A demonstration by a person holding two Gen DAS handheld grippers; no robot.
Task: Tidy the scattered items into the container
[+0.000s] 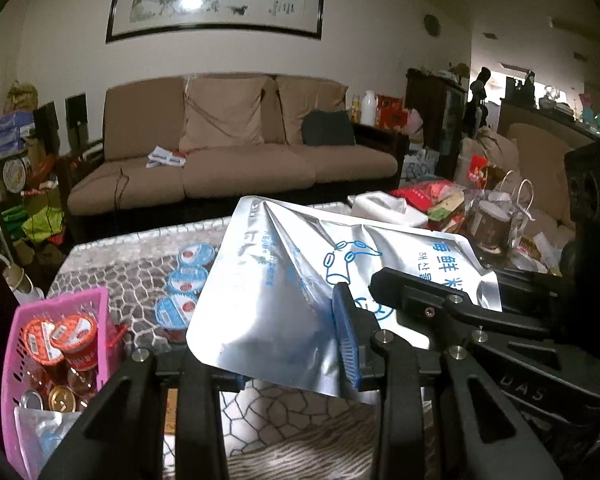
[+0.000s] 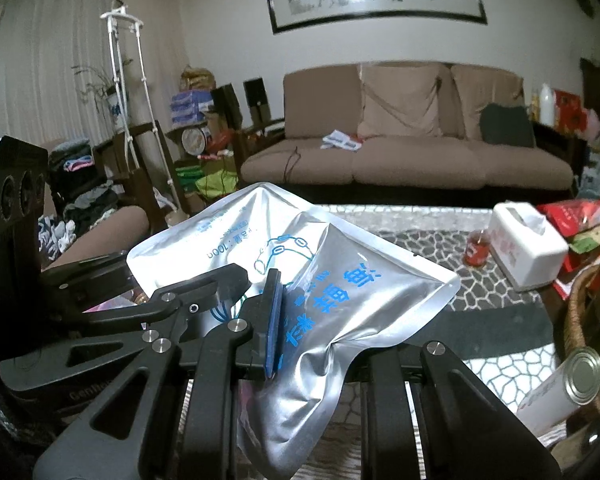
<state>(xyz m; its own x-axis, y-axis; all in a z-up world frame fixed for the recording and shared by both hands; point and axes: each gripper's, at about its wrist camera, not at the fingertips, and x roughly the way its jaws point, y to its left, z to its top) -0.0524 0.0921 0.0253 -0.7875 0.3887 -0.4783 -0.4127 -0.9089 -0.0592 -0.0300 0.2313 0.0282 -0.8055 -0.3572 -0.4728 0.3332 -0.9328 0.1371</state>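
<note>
Pouch (image 1: 284,280), silver foil with blue print, held up off the patterned table (image 1: 132,264) by both grippers: left gripper (image 1: 296,344) pinching its lower edge, right gripper (image 2: 320,320) clamped on its other end. Pink basket (image 1: 16,360) of cups sits low left, three blue-lidded cups (image 1: 186,280) behind the pouch on the table.

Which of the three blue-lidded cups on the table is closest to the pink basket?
The nearest blue-lidded cup, lowest in the left wrist view; the other two sit farther back from the pink basket.
</note>
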